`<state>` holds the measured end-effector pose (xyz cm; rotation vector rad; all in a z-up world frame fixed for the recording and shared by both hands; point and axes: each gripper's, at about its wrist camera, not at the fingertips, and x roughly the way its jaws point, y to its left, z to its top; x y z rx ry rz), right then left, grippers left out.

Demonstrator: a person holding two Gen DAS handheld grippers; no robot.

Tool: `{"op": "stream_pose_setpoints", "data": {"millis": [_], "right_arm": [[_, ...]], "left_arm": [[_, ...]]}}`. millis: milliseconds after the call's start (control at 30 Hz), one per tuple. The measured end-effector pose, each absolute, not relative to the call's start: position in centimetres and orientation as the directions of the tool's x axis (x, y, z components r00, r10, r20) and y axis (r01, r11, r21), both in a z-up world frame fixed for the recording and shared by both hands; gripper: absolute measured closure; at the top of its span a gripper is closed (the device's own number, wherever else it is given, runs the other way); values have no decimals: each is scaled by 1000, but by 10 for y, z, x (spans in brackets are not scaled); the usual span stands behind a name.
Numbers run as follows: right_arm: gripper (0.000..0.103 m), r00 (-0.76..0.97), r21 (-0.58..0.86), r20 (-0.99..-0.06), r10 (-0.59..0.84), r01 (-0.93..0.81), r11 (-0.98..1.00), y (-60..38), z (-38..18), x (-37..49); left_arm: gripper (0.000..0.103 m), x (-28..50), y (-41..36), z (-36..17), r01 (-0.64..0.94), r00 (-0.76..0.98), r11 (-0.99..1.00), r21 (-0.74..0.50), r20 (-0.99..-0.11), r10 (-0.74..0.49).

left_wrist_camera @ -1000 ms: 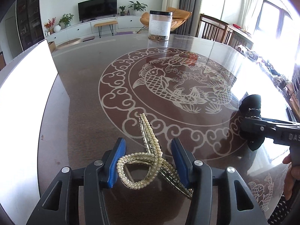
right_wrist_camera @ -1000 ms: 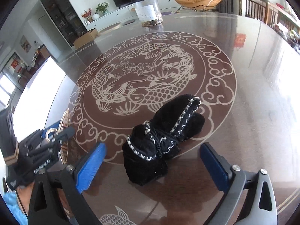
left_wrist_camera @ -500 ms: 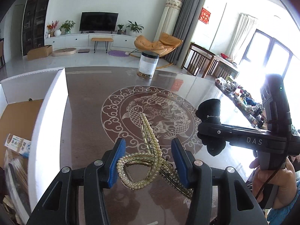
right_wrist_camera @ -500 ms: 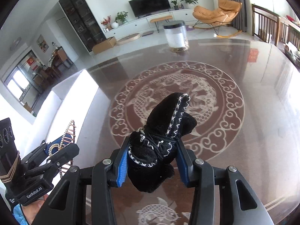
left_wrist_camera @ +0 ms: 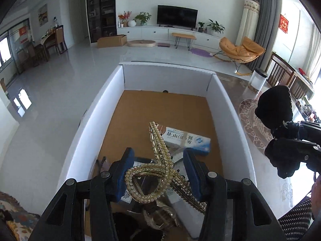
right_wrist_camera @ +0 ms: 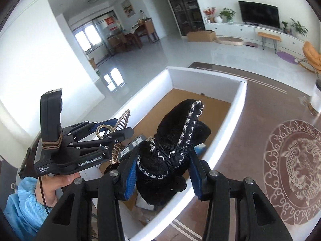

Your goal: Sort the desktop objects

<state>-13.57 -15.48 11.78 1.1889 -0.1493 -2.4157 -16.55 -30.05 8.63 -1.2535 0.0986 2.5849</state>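
We've got both hands loaded here! Our left gripper (left_wrist_camera: 158, 172) has its jaws clamped on the pearl-studded gold hair clip (left_wrist_camera: 152, 178), pinched across its looped end, the long curved prong poking out ahead of the jaws. Looks stiff, light and a bit slick on those beads, so we'd judge the loop the right place to hold; the thin prongs might bend or snag. Our right gripper (right_wrist_camera: 162, 172) has its jaws narrowed on the black plush bow hair accessory (right_wrist_camera: 174, 150), squeezed at its knotted middle. That one's soft and light, forgiving to grip, and should drop without harm.

Below and ahead of both jaws sits the white-walled cardboard box (left_wrist_camera: 226, 100), with a blue-and-white packet (left_wrist_camera: 188, 139) already lying on its brown floor. To the right of the jaws, the dark glossy tabletop (right_wrist_camera: 256, 120) with its koi medallion (right_wrist_camera: 297, 166); beyond, a bright living room with a white tiled floor.
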Motion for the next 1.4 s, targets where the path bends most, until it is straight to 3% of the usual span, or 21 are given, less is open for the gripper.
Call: {"op": "stream_pose_setpoints", "data": {"millis": [167,233,267,300,333,367,600,867,1033,1200,1267,1400], "right_arm": [[55,-412,248,-818,-402,378,-892,-199,75,-169],[47,-356,251,-849,-390,378,-891,-208,57,-175],[42,-345,248,-857,-383,377,-892,-211,51,-177],[30,-350,238,-858,-375,377,-895,-212,49,-176],[20,-365,228,-854,-370,376,-898,-212,51,-175],[18,-378,226,-848,-372,376,-899,-208,54,-175],[7,-433,164,-837,-336,387,-908,-188,87,-177],[6,-455,67,-853,-256,390,-918,-176,96,-172],[6,-466,54,-849,-248,391,-919,-172,93,-168],[6,-482,55,-839,-252,386,-921,-165,97,-167],[6,-487,57,-836,-254,382,-922,-163,99,-168],[6,-489,53,-835,-251,382,-923,-159,104,-171]], "left_arm": [[52,-166,-316,50,-199,-531,-977,-72,-830,169],[51,-164,-316,41,-163,-520,-985,-64,-843,141],[44,-163,-315,38,-150,-516,-987,-62,-846,132],[27,-163,-314,38,-138,-514,-989,-58,-849,122],[24,-163,-313,39,-114,-520,-993,-36,-849,91],[18,-164,-313,41,-97,-528,-995,-20,-847,69],[8,-160,-306,65,7,-574,-1000,28,-818,-27],[7,-135,-289,92,56,-623,-997,59,-778,-82],[7,-122,-284,108,141,-641,-982,127,-744,-189],[6,-116,-292,115,136,-644,-990,45,-755,-123],[0,-116,-295,115,140,-636,-990,15,-765,-101],[0,-117,-297,113,203,-601,-978,38,-784,-155]]}}
